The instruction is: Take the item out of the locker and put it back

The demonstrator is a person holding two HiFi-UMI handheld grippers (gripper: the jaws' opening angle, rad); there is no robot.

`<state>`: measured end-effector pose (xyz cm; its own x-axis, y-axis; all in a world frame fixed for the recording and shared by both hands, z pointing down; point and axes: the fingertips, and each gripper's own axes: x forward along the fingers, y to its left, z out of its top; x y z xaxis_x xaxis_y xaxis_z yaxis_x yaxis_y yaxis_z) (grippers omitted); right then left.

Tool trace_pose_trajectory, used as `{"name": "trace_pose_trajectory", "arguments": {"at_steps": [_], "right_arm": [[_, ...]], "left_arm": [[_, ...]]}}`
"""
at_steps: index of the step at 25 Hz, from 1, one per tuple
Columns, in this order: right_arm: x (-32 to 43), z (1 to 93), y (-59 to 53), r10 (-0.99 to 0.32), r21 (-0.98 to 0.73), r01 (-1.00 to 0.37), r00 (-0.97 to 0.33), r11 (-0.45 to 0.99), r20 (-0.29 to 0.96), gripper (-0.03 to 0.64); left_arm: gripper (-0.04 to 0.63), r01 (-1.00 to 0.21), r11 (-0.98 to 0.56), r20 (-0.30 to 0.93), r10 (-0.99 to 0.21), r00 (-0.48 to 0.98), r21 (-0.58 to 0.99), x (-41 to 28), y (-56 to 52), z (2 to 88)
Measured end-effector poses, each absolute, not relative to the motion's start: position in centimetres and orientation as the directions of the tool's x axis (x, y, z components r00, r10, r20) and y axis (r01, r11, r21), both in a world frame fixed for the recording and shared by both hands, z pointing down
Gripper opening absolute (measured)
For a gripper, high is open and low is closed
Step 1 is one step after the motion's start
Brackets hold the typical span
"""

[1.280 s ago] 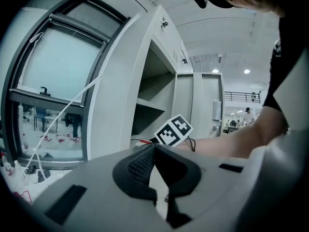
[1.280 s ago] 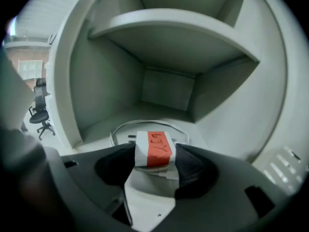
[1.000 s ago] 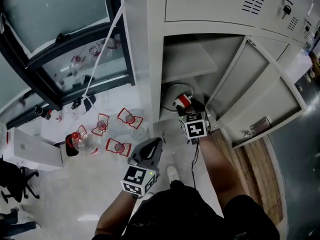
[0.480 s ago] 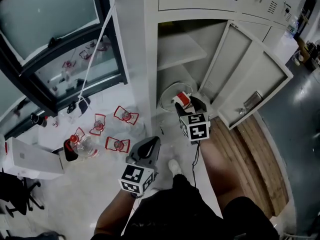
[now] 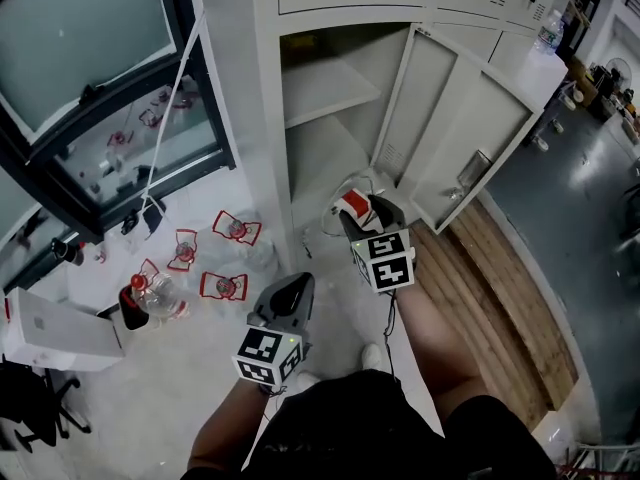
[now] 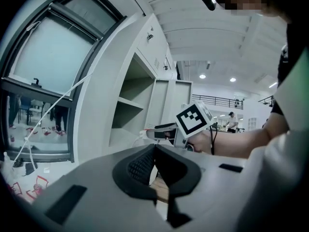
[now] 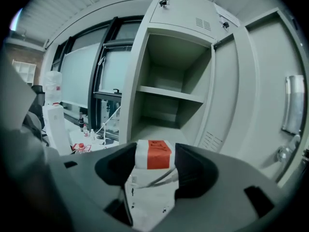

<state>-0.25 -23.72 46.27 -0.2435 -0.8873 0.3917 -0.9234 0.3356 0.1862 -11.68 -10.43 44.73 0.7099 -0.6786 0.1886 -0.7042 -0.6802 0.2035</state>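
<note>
Pale floor (image 5: 180,368) with a slight sheen fills the head view. On it stands a grey sheet-metal locker (image 5: 255,118), its flat door (image 5: 455,118) swung open to the right and 1 shelf (image 5: 325,88) inside. Left of the locker lie several clear plastic bottles (image 5: 222,286) with red labels, and further left is a black-framed window (image 5: 90,58). Right of the locker run rough wooden planks (image 5: 500,288). Just in front of the locker's open compartment, the right hand-held gripper (image 5: 352,211) clamps a small white carton (image 5: 350,204) with a red band, outside the locker and off the floor. The left hand-held gripper (image 5: 292,288) hangs further out from the locker, its dark jaws drawn to a point.

Left gripper view: the 2 ribbed black pads (image 6: 140,168) meet at their tips with nothing between them. Beyond them is the locker's (image 6: 104,105) open front, with the right hand-held gripper (image 6: 150,133) and its marker cube (image 6: 194,121) before it.

Right gripper view: the 2 smooth dark jaws press on both sides of the carton (image 7: 152,187). It is a rectangular box of matt white card with an orange-red band near its far end, and it points at the locker's lower compartment, below the shelf (image 7: 169,94). A bright metal handle (image 7: 291,105) sits on the inside of the door (image 7: 251,95).
</note>
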Motion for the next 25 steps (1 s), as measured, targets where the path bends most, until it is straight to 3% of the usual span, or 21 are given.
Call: {"name": "trace_pose_trajectory", "arguments": {"at_steps": [9,25], "right_arm": [[2.6,46.3,-20.0,-0.866,0.171,-0.901,-0.308,0.399,0.395,0.25],[9.1,46.8,-12.4,-0.791,0.092,-0.832,-0.478,0.547,0.381,0.249]], "left_arm": [[0.005,-0.72,-0.664,0.207,-0.69,0.694,0.2,-6.9,-8.7,45.0],[0.005,-0.846,-0.488,0.269,-0.803,0.532,0.215,0.3,-4.2,47.9]]}}
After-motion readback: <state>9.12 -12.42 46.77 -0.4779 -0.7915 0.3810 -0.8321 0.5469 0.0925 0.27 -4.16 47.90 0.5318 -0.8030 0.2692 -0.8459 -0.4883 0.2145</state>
